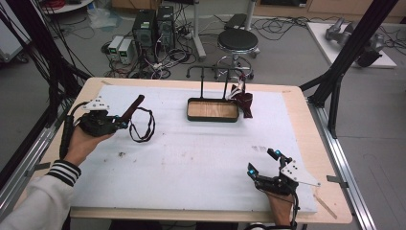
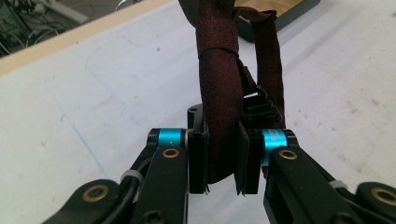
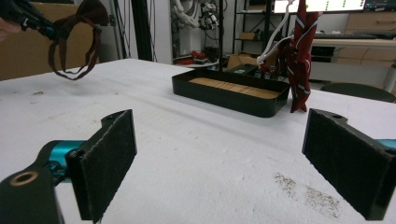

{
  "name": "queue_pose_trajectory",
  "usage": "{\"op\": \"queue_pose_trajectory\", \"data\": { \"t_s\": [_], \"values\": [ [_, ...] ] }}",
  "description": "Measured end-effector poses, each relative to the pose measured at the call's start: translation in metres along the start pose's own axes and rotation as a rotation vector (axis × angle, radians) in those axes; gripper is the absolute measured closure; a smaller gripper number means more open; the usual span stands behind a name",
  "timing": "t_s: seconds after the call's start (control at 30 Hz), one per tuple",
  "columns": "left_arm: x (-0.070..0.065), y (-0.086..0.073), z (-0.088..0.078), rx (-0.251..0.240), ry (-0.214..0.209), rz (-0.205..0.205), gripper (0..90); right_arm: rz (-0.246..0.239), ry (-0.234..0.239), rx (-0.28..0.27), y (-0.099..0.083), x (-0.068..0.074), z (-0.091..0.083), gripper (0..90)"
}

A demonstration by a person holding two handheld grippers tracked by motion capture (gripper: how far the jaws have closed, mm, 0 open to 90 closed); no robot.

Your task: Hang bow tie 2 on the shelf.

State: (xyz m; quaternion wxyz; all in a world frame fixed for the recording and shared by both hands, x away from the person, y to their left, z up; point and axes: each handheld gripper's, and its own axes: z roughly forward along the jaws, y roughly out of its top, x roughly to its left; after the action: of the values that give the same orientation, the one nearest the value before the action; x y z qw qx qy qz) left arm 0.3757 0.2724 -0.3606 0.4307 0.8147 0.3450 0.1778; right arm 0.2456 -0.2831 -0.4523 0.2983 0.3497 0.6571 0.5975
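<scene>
A dark red bow tie point(image 1: 134, 107) with a thin black strap loop point(image 1: 142, 125) hangs a little above the white mat at the left, and my left gripper point(image 1: 123, 120) is shut on it. In the left gripper view the tie's fabric point(image 2: 219, 93) stands pinched between the two pads, with the left gripper point(image 2: 223, 163) closed around it. The bow tie point(image 3: 79, 18) also hangs at the top left of the right gripper view. My right gripper point(image 1: 262, 162) rests near the front right of the mat, open, with nothing between the pads of the right gripper point(image 3: 233, 158).
A black tray point(image 1: 212, 120) with a wooden floor sits at the back centre under a thin black rack point(image 1: 215, 72). A red striped tie point(image 1: 244, 101) hangs on the rack's right side. Black frame posts point(image 1: 344, 52) stand off the table's right edge; a stool point(image 1: 238, 40) stands behind.
</scene>
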Motion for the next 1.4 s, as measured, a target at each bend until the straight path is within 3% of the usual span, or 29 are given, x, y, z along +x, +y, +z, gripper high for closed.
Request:
{"op": "queue_pose_trajectory", "data": {
  "t_s": [0.2, 0.8, 1.4],
  "values": [
    [-0.01, 0.014, 0.004, -0.045, -0.014, 0.011, 77.8, -0.001, -0.002, 0.0, 0.0, 0.0, 0.0, 9.0],
    [-0.042, 0.057, 0.035, -0.096, -0.071, 0.043, 77.8, -0.002, -0.001, -0.001, 0.0, 0.0, 0.0, 9.0],
    [-0.057, 0.082, 0.063, -0.117, -0.102, 0.049, 77.8, -0.001, -0.002, -0.001, 0.0, 0.0, 0.0, 9.1]
  ]
}}
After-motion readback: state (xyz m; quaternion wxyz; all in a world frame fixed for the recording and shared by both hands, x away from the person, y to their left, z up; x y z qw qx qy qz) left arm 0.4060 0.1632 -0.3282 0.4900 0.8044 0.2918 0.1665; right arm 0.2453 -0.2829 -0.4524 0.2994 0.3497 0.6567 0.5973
